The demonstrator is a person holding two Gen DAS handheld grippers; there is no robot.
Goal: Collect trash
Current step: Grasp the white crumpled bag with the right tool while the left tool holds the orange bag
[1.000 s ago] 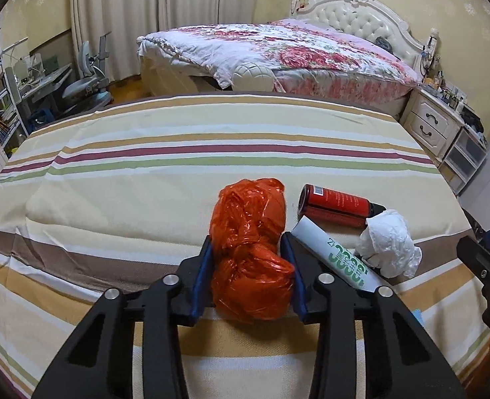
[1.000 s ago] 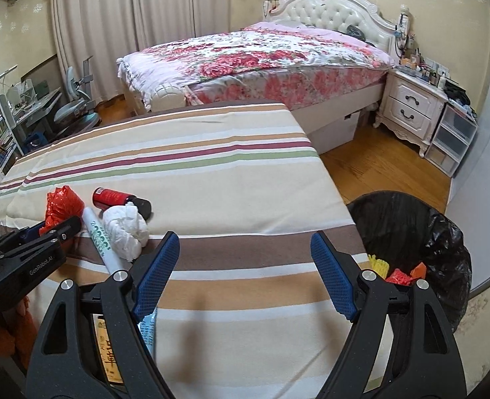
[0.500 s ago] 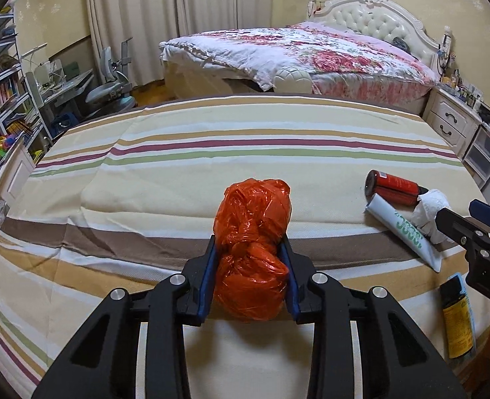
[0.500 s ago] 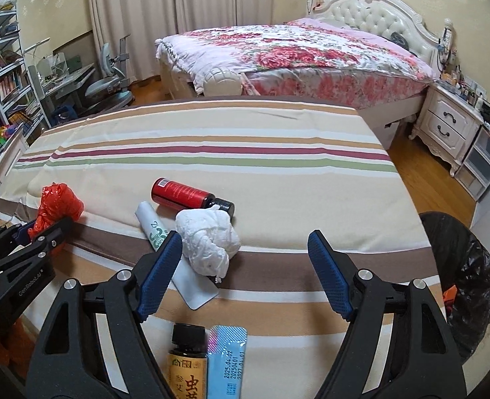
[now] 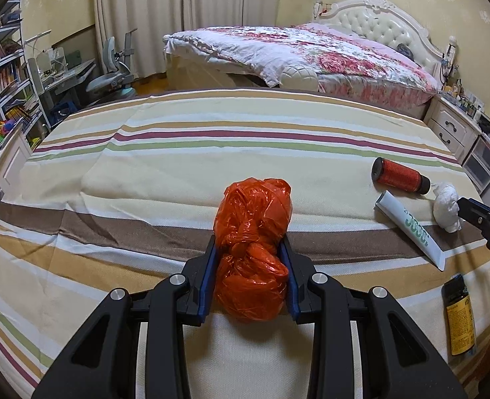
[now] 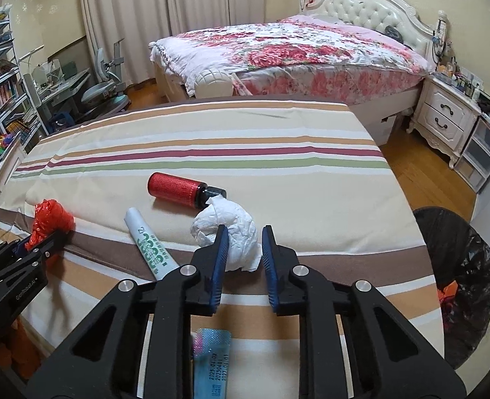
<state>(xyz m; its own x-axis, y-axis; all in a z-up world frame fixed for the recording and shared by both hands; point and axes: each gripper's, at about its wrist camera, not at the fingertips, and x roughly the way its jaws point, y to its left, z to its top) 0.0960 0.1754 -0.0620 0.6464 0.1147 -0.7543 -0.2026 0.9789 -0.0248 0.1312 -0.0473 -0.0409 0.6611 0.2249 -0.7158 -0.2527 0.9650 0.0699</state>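
A knotted orange plastic bag [image 5: 251,219] sticks up between the blue pads of my left gripper [image 5: 249,242], which is shut on it above the striped bedspread [image 5: 178,179]. In the right wrist view a crumpled white tissue wad [image 6: 235,222] lies on the spread, and my right gripper [image 6: 244,232] is closing on it, with the wad pinched between the pads. That view also shows the orange bag [image 6: 50,216] at far left in the left gripper [image 6: 42,246]. The tissue wad [image 5: 446,204] lies at the right edge of the left wrist view, beside the right gripper's tip [image 5: 477,214].
A red bottle [image 6: 177,188] with a black cap and a white tube [image 6: 148,242] lie just left of the tissue. A blue sachet [image 6: 211,359] and a brown bottle [image 5: 459,322] lie near the bed's front edge. A black-lined trash bin [image 6: 461,266] stands on the floor at right.
The right gripper swung left from the bin side to the tissue and its wide jaws closed around it. The left gripper kept the orange bag and drifted left, away from the other trash.
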